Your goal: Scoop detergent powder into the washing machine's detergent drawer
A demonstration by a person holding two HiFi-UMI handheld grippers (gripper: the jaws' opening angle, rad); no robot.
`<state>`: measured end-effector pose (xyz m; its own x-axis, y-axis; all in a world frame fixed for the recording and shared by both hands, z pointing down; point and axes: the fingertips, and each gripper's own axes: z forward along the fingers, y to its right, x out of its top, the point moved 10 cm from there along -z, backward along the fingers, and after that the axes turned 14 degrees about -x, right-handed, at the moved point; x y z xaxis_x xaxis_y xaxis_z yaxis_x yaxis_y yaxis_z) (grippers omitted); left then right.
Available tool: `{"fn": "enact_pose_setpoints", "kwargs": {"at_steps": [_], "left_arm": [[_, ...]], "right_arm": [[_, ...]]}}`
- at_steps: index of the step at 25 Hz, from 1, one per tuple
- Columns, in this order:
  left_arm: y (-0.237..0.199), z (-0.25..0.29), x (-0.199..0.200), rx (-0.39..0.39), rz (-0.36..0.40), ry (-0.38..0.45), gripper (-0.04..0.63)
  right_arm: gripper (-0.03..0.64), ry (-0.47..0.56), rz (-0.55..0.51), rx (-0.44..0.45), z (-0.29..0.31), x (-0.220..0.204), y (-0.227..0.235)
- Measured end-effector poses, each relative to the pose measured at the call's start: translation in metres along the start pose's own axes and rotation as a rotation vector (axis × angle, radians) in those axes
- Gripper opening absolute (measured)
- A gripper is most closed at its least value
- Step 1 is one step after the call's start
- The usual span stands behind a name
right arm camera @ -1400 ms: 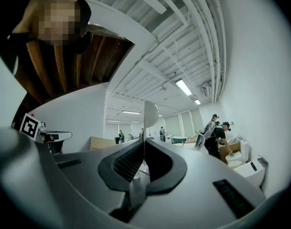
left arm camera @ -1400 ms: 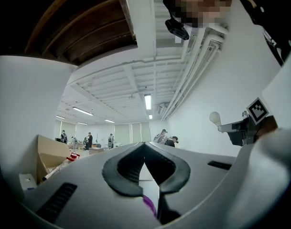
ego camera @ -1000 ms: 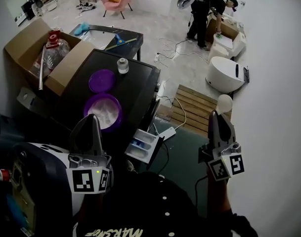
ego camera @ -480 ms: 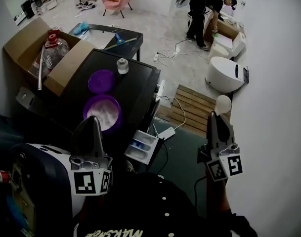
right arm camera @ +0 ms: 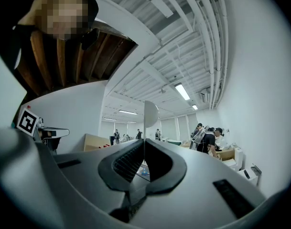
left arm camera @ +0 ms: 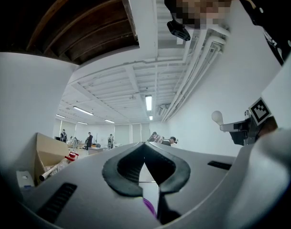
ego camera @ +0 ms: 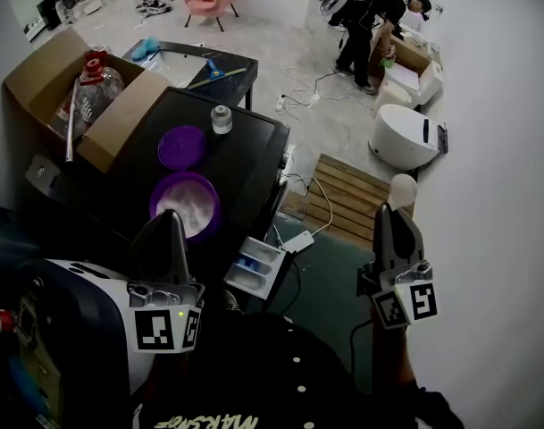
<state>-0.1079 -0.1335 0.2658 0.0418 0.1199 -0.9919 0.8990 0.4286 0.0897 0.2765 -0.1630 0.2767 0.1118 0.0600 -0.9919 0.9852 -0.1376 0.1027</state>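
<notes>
**Scoop in your right gripper, not yet at the powder**

Your right gripper point(ego camera: 389, 211) was clamped shut on the handle of the white scoop point(ego camera: 402, 189), with its bowl pointing up and away. Your left gripper point(ego camera: 171, 222) was closed with nothing in it. The powder point(ego camera: 188, 207) lay in the purple tub point(ego camera: 155, 202) on the washing machine point(ego camera: 245, 150), just beyond your left gripper. The open detergent drawer point(ego camera: 256, 266) jutted out between your grippers. To scoop well, you likely needed to swing left, dip the bowl, then lift it level and carry it low over the drawer.

Blk top point(ego camera: 280, 378), grey L tool point(ego camera: 171, 215), R tool point(ego camera: 385, 209)
</notes>
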Motion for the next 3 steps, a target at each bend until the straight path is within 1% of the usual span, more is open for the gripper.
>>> {"fn": "enact_pose_setpoints", "kwargs": {"at_steps": [3], "left_arm": [[-0.0027,0.0012,-0.0022,-0.004,-0.024,-0.004,0.014]], "right_arm": [[0.032,0.001,0.008,0.0,0.002,0.0,-0.0016]]}}
